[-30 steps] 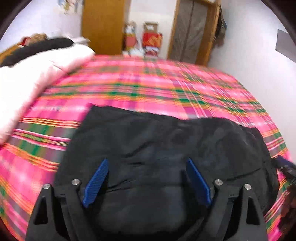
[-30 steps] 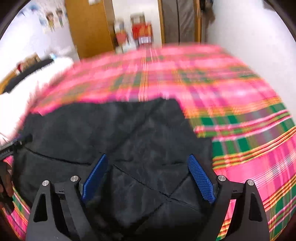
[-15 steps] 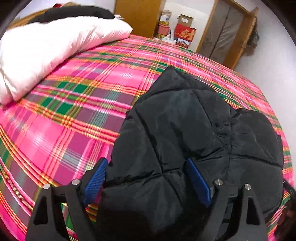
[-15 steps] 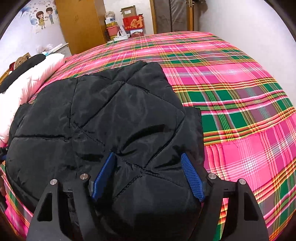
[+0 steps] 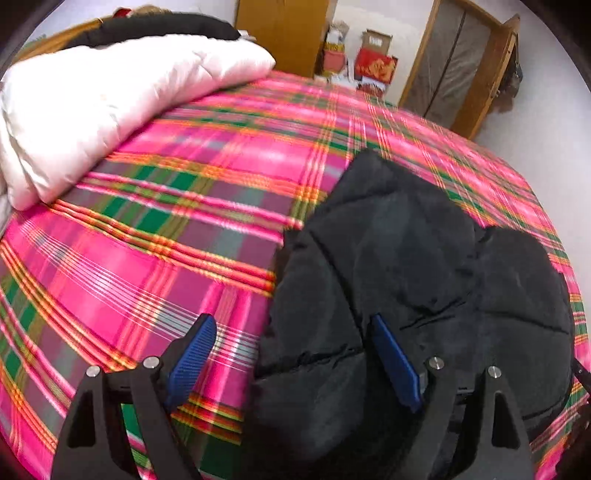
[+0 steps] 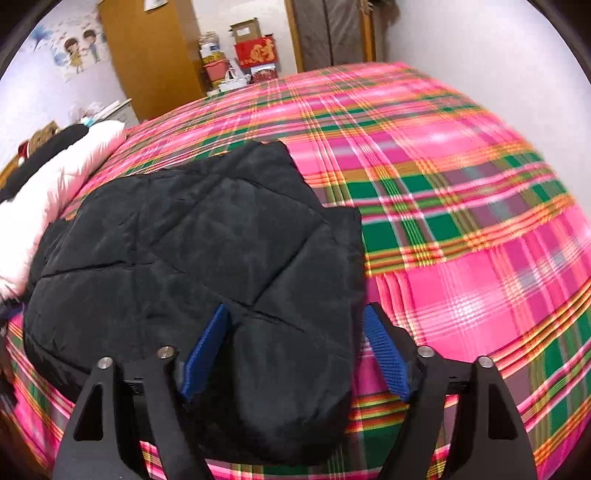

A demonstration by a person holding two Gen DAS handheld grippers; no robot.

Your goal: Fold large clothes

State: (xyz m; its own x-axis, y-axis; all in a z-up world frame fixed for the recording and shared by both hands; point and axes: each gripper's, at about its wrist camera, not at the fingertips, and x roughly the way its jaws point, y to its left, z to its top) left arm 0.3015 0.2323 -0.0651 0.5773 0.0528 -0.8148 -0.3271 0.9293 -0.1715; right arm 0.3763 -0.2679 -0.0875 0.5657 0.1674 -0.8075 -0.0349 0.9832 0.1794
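1. While the black quilted puffer jacket [image 5: 417, 280] lies folded into a compact bundle on the bed with the pink, green and orange plaid cover [image 5: 192, 206], both tools stand spread apart and grip nothing.
2. The left tool [image 5: 293, 363] is released: its left blue-padded finger [image 5: 192, 360] sits over bare plaid cover, and its right finger [image 5: 393, 363] sits over the jacket's left side.
3. The right tool [image 6: 295, 352] is also released, and its fingers straddle the jacket's [image 6: 192, 266] near right corner; whether the pads touch the fabric I cannot tell.
4. The jacket lies at the near edge of the bed [image 6: 461, 192], with its near end reaching that edge.
5. A pale pink padded quilt [image 5: 103, 110] is heaped along the bed's left edge, with a dark garment [image 5: 159, 29] on top of it.
6. Beyond the bed's far edge stand a brown wooden wardrobe [image 6: 151, 55], red and cardboard boxes [image 6: 255, 48] and a wooden-framed door [image 5: 454, 70].
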